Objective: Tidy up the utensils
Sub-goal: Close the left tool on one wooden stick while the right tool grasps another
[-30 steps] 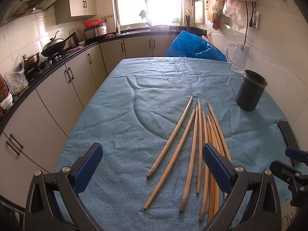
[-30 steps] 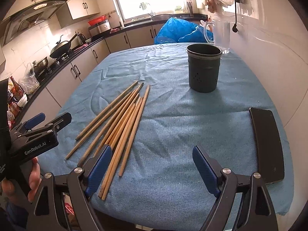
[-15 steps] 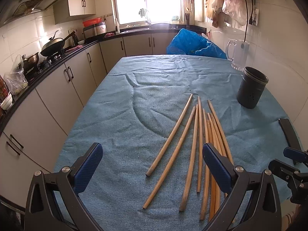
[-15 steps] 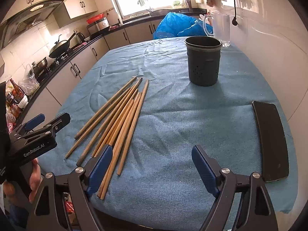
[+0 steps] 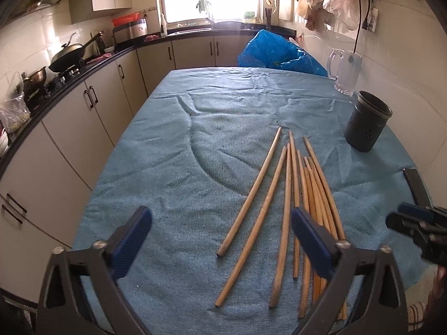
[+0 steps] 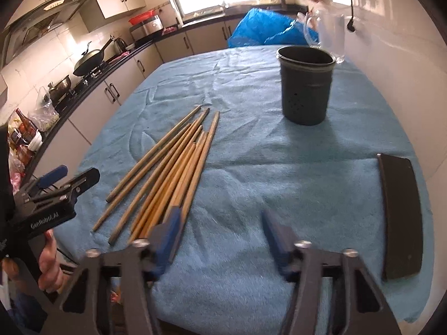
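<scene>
Hovering both grippers over the chopsticks on the blue-clothed kitchen table.

Your room: cream cabinets, a bright window, a wok on the stove. The blue cloth (image 5: pixel 173 150) covers the table; the dark holder (image 6: pixel 306 86) stands upright, well apart from the chopsticks (image 6: pixel 170 164) fanned flat. A black slab (image 6: pixel 401 215) lies right. Your left gripper (image 5: pixel 220 237), its body lettered "GenRobot.AI", is closing with nothing between its pads. Your right gripper (image 6: pixel 220 234) is closing, nothing gripped, its left pad just beside the bundle's near ends.

chopsticks (image 6: pixel 170 167) fanned on tablecloth (image 6: pixel 251 173), holder (image 6: pixel 306 86) behind right, jug (image 5: pixel 345 72) beyond
</scene>
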Demonstrator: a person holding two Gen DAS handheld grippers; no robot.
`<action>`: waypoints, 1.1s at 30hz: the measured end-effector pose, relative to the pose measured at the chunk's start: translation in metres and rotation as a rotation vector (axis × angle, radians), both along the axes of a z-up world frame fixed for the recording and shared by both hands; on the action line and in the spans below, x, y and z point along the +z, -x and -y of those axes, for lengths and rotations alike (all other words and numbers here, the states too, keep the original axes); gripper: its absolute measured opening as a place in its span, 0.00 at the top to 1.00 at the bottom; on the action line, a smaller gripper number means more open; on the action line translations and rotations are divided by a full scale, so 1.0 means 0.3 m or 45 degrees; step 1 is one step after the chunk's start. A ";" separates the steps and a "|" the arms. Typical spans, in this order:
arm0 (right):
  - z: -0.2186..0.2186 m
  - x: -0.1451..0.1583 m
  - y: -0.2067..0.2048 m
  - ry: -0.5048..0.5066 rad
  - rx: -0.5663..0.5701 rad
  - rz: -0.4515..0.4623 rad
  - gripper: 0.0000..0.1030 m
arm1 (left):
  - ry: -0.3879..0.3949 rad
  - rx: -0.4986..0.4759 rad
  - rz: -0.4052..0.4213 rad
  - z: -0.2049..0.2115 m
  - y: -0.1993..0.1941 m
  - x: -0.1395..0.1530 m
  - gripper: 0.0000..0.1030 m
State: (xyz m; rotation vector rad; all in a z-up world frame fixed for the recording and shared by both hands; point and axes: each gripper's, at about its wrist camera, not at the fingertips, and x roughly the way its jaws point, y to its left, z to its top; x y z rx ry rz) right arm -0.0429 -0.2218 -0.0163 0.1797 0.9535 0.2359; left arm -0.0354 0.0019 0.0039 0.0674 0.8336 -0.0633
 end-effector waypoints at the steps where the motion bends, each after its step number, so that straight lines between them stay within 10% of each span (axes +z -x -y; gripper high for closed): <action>1: -0.003 0.003 -0.019 0.000 0.007 -0.012 0.51 | -0.005 -0.014 -0.013 -0.001 -0.013 0.004 0.17; 8: -0.083 0.017 -0.246 -0.038 0.102 -0.105 0.61 | 0.076 -0.104 -0.161 -0.015 -0.124 0.009 0.54; 19: -0.139 -0.079 -0.581 0.027 0.012 -0.296 0.64 | 0.110 -0.130 -0.310 -0.046 -0.276 -0.028 0.65; 33: -0.196 -0.143 -0.617 0.292 0.071 -0.276 0.90 | 0.165 -0.213 -0.446 0.026 -0.469 -0.090 0.65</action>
